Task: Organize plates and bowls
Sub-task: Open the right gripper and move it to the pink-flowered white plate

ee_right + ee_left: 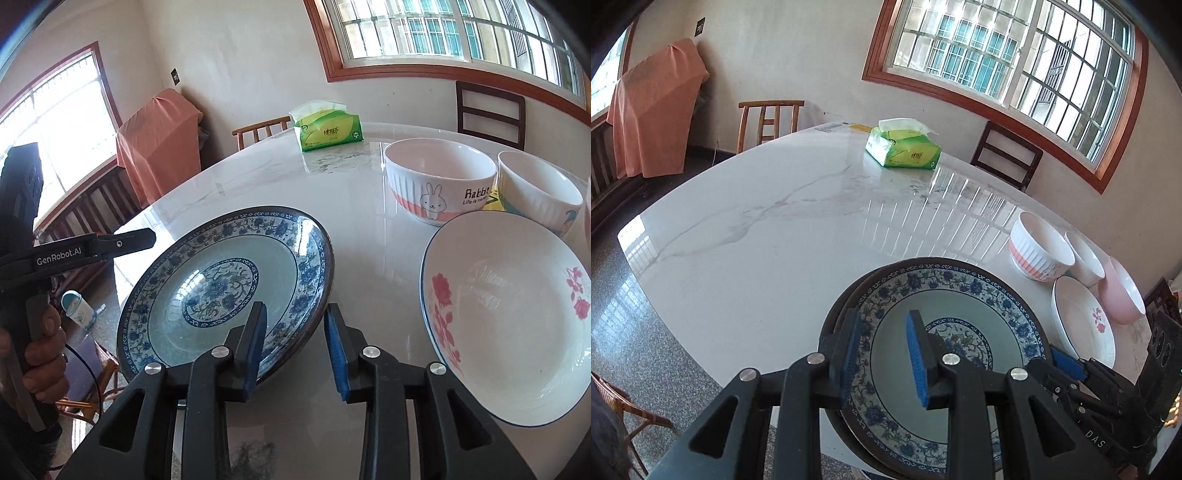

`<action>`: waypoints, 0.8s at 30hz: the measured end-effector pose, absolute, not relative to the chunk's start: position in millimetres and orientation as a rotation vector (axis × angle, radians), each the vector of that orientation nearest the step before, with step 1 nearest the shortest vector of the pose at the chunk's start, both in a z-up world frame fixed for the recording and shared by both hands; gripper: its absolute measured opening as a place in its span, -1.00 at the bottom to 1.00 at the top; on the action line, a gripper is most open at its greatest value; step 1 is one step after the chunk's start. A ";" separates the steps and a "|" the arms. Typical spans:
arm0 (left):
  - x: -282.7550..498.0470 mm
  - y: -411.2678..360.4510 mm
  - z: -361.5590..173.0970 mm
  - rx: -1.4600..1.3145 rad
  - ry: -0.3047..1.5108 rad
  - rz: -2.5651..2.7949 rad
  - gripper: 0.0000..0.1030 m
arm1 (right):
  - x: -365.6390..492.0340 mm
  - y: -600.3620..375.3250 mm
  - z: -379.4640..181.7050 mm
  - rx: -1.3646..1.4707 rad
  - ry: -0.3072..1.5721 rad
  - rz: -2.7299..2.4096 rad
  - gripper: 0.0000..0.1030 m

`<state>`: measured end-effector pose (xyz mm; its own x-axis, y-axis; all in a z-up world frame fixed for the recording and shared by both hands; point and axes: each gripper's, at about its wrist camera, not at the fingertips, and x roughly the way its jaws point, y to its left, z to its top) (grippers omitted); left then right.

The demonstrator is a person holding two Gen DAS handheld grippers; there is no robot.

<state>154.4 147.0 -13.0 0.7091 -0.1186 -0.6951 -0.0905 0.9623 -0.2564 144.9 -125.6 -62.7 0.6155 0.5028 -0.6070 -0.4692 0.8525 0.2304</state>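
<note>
A blue-and-white patterned plate (960, 302) with a dark outer side hangs tilted at the near table edge. My left gripper (882, 350) is shut on its left rim, one blue pad outside and one inside the dish. In the right wrist view the same plate (221, 280) has its right rim between the jaws of my right gripper (295, 343), which stands open, its pads not pressing on the rim. A white plate with pink flowers (509, 332) lies just right of it. Behind stand a rabbit bowl (439, 184) and a second white bowl (535, 192).
A pink bowl (1123, 295) sits at the far right by the flowered plate (1082, 325). A green tissue pack (903, 149) lies at the back of the white marble table (757, 240). Wooden chairs (768, 122) ring the table. A hand (40, 332) holds the left gripper's handle.
</note>
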 end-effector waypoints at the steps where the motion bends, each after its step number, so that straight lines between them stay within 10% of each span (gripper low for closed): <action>1: 153.3 148.4 -14.0 -0.305 0.789 -0.028 -0.49 | 143.5 -128.6 -61.2 0.064 0.692 0.557 -0.19; 10: 121.5 144.2 -5.3 -0.442 0.750 -0.019 0.50 | 130.5 -143.9 -52.7 0.140 0.540 0.521 0.18; 24: 75.5 60.0 -1.7 -0.568 0.607 -0.347 0.52 | 84.5 -238.8 -34.2 0.224 0.395 0.322 0.27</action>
<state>75.5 60.0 -1.7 0.7715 -0.4629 -0.4365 0.1406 0.7931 -0.5926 84.5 -238.8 -34.2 0.8735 0.3490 -0.3394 -0.2630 0.9249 0.2745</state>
